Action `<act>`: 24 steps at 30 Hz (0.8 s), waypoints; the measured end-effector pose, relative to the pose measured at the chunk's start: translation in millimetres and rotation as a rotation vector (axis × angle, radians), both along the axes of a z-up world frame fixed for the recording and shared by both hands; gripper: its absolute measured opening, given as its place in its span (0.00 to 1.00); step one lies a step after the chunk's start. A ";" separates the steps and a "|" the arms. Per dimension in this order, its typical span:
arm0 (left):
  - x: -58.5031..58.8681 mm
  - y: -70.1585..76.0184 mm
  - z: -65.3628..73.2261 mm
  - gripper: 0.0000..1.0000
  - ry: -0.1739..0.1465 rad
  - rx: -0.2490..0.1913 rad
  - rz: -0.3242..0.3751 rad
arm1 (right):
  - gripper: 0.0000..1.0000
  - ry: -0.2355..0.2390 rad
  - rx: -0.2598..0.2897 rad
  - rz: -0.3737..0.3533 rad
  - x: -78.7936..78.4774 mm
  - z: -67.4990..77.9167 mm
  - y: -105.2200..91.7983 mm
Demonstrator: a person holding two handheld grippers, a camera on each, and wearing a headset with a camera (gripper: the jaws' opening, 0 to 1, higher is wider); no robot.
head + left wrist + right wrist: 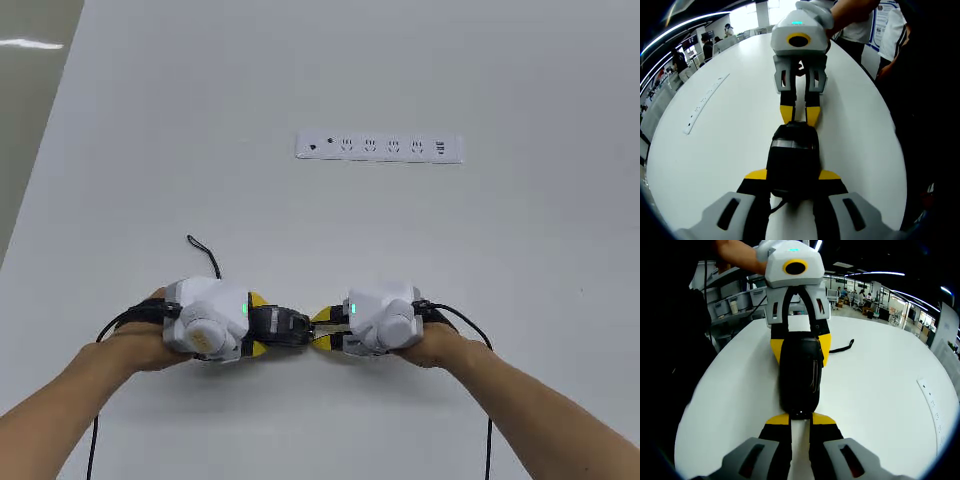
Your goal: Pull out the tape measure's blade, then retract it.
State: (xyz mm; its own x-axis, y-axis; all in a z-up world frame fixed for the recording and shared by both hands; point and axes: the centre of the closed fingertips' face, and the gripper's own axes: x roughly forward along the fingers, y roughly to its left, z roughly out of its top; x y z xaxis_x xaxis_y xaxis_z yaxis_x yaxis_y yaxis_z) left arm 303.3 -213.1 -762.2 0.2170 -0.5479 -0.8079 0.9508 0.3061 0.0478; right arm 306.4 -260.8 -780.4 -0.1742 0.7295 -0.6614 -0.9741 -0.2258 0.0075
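The black tape measure (288, 325) lies low over the white table (300, 80), and my left gripper (258, 324) is shut on its body from the left. My right gripper (320, 329) faces it from the right, its yellow tips closed at the case's mouth on the blade's end. No length of blade is out. In the left gripper view the case (792, 157) sits between my left gripper's (792, 175) jaws, with the right gripper (799, 115) beyond it. In the right gripper view the case (800, 372) stands just past my right gripper (800, 419). A black wrist cord (204, 251) trails behind.
A white power strip (380, 147) lies flat on the table well beyond the grippers, seen too at the table's edge (705, 102) in the left gripper view. Shelves with bins (735, 300) and people stand in the room behind.
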 end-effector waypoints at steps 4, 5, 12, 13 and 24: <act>0.1 -0.5 0.0 0.28 -0.001 -0.001 0.001 | 0.09 -0.002 -0.001 -0.001 1.1 0.0 -1.9; 0.2 -0.7 0.0 0.28 0.000 -0.001 0.001 | 0.09 -0.001 -0.002 -0.002 1.2 0.0 -2.4; 0.2 -1.1 -0.1 0.28 0.002 -0.004 0.002 | 0.09 -0.003 -0.002 -0.002 1.5 -0.2 -4.4; 0.2 -1.2 -0.1 0.28 0.002 -0.004 0.002 | 0.09 -0.002 -0.003 -0.001 1.8 -0.3 -5.5; 0.6 -0.8 -0.5 0.28 0.005 -0.002 0.004 | 0.08 0.016 0.000 -0.012 2.8 1.7 -13.5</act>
